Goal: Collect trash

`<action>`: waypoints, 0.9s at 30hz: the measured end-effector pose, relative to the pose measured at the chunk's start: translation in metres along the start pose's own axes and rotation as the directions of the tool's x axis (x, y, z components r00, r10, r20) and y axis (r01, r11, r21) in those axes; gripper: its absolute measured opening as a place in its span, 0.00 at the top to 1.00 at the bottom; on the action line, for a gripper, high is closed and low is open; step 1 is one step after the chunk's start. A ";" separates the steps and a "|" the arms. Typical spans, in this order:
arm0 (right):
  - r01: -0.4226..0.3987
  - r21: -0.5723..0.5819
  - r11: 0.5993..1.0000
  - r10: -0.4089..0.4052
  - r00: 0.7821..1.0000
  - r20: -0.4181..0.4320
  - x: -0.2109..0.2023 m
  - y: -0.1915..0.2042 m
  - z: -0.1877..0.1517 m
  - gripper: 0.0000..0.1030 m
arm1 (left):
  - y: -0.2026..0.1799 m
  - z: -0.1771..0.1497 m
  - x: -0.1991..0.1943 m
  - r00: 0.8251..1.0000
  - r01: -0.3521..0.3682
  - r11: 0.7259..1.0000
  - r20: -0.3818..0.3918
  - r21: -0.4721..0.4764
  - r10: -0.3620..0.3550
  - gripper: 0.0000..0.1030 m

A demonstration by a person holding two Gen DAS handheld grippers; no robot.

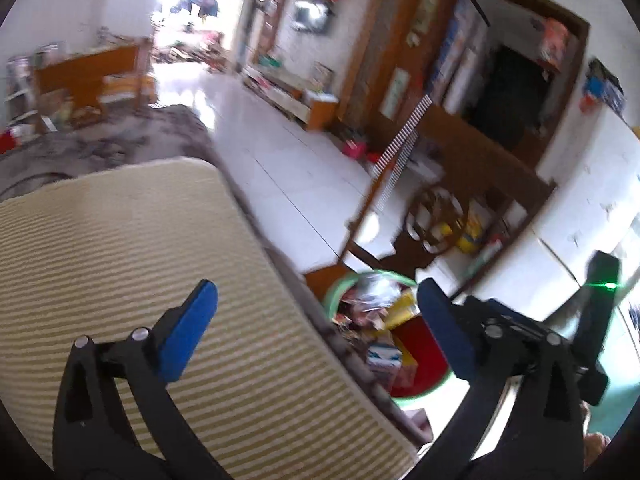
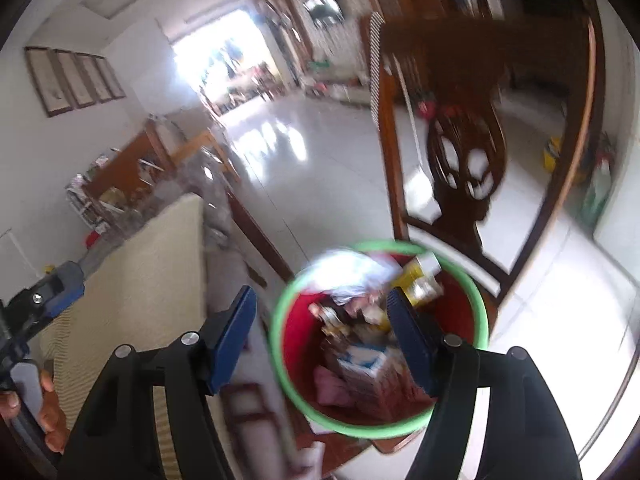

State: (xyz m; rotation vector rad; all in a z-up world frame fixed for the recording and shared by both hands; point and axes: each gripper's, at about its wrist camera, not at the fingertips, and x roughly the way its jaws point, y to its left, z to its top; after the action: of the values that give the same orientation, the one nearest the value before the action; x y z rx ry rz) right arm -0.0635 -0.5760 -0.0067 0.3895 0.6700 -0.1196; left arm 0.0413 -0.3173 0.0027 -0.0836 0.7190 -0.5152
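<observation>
**A:** Where are you in the trash run?

**B:** Both of mine are over the drop. My right hand-held gripper (image 2: pixel 322 334) hangs above the bin (image 2: pixel 280 344), which sits just ahead of and below its fingers. Its jaws stand apart with nothing between them. My left hand-held gripper (image 1: pixel 316 330) is spread as wide as it goes, also empty, with the bin (image 1: pixel 334 288) showing through the gap toward its right finger.

**A:** And the trash?

**B:** A heap of wrappers (image 2: pixel 352 272) and small boxes (image 2: pixel 360 360) lies inside the red bin, under my right fingers. The view is blurred, so I can't name single pieces or tell which one is newest.

**A:** So what makes this step go well?

**B:** I judge the release is done, so I should lift clear straight up and keep the fingers off the green rim. The cushion (image 1: pixel 120 240) lies under my left finger, and a wooden chair (image 2: pixel 464 168) stands just beyond the bin. I'd swing away toward open floor (image 1: pixel 280 160), not across either of those.

**A:** Risk?

**B:** Clipping the rim and tipping the bin.
</observation>
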 end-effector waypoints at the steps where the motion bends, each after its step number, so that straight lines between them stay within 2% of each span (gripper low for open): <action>1: -0.009 -0.027 1.000 0.010 0.999 0.038 -0.011 0.016 0.004 0.29 | 0.005 0.002 -0.008 1.000 -0.010 1.000 0.014 -0.007 0.011 0.05; 2: -0.017 -0.041 0.999 0.019 0.998 0.058 -0.016 0.025 0.007 0.24 | 0.011 0.003 -0.018 0.999 -0.023 1.000 0.032 -0.013 0.024 0.05; 4: -0.043 -0.078 0.996 0.052 0.992 0.113 -0.032 0.052 0.012 0.22 | 0.025 0.005 -0.043 0.994 -0.066 0.998 0.085 -0.020 0.067 0.05; 6: -0.084 -0.123 0.989 0.105 0.979 0.177 -0.051 0.085 0.016 0.14 | 0.039 0.006 -0.065 0.986 -0.107 0.994 0.126 -0.022 0.109 0.05; 8: -0.127 -0.167 0.978 0.163 0.960 0.228 -0.065 0.111 0.016 0.06 | 0.057 0.002 -0.094 0.970 -0.153 0.988 0.184 -0.036 0.157 0.05; 11: -0.184 -0.258 0.948 0.259 0.920 0.294 -0.080 0.158 0.009 0.06 | 0.087 -0.005 -0.134 0.942 -0.209 0.975 0.254 -0.076 0.221 0.05; 13: -0.194 -0.301 0.934 0.295 0.894 0.337 -0.084 0.187 -0.001 0.06 | 0.105 -0.013 -0.157 0.923 -0.233 0.968 0.292 -0.092 0.250 0.05; 15: -0.216 -0.329 0.919 0.330 0.878 0.346 -0.078 0.214 -0.015 0.06 | 0.118 -0.022 -0.172 0.903 -0.262 0.960 0.327 -0.096 0.279 0.05; 18: -0.238 -0.308 0.921 0.340 0.877 0.338 -0.059 0.230 -0.031 0.06 | 0.139 -0.037 -0.191 0.859 -0.349 0.932 0.365 -0.097 0.360 0.05; 19: -0.218 -0.304 0.927 0.317 0.890 0.327 -0.050 0.235 -0.038 0.06 | 0.147 -0.043 -0.194 0.844 -0.380 0.920 0.372 -0.094 0.387 0.05; 21: -0.188 -0.332 0.924 0.289 0.913 0.288 -0.039 0.239 -0.039 0.06 | 0.160 -0.053 -0.197 0.828 -0.405 0.909 0.383 -0.096 0.410 0.05; 23: -0.126 -0.335 0.934 0.237 0.919 0.316 -0.036 0.240 -0.040 0.06 | 0.173 -0.063 -0.198 0.812 -0.421 0.899 0.390 -0.123 0.434 0.05; 26: -0.072 -0.317 0.946 0.176 0.933 0.314 -0.028 0.238 -0.042 0.06 | 0.195 -0.076 -0.195 0.804 -0.438 0.881 0.358 -0.182 0.474 0.05; 27: -0.064 -0.307 0.950 0.163 0.937 0.309 -0.025 0.237 -0.042 0.06 | 0.204 -0.078 -0.192 0.813 -0.439 0.876 0.326 -0.202 0.482 0.05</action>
State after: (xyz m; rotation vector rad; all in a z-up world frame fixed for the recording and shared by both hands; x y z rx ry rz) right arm -0.0524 -0.3417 0.0527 0.1156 0.3218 0.0269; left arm -0.0453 -0.0395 0.0104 -0.1079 0.3761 0.0198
